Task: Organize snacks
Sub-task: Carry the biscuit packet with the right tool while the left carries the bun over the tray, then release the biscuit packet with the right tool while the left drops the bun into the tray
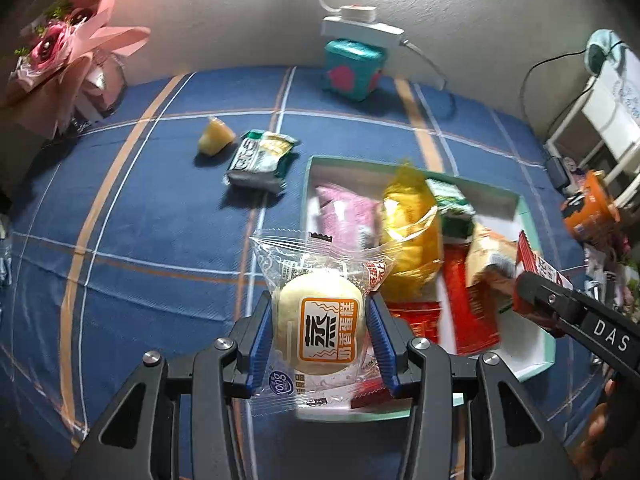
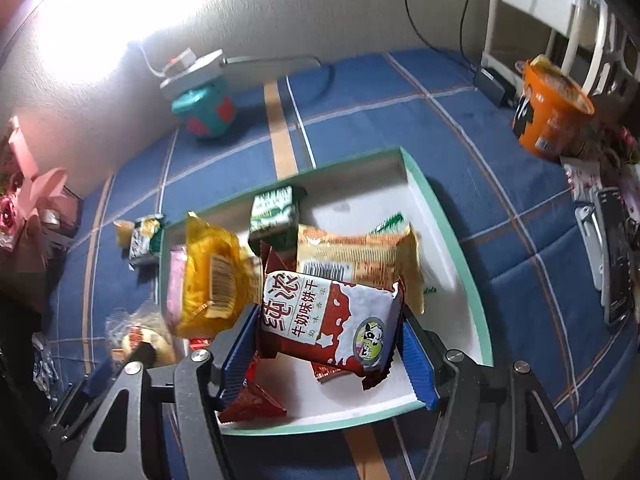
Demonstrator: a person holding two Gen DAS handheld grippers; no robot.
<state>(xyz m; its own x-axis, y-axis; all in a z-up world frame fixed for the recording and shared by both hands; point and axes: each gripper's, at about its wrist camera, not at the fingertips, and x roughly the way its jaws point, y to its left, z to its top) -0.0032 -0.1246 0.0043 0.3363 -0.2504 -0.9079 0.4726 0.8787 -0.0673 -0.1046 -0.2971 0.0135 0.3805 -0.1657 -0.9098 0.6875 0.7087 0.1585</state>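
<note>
- On the far left of the blue checked cloth, outside the box (image 1: 536, 364), lie a yellow wedge (image 1: 214, 140) and a green packet (image 1: 262, 160), side by side and well apart from both tools.
- We judge these two are what remains loose; they can wait until both hands are free.
- Our left tool (image 1: 320, 320) is clamped on the cake (image 1: 320, 324), a round pale bun in a clear wrapper, its blue pads pressing each side.
- The cake hangs over the box's near-left corner, with the pink and yellow bags just beyond it.
- To do this well, we should carry it inward past the rim and let go over a bare patch, low enough that it does not bounce out.
- Our right tool (image 2: 328, 320) grips the biscuits (image 2: 328, 320), a red-and-white pack held across its width, above the box's white floor.
- Bare floor shows to the right of the pack; we judge that the better spot, keeping the tools clear of each other.
</note>
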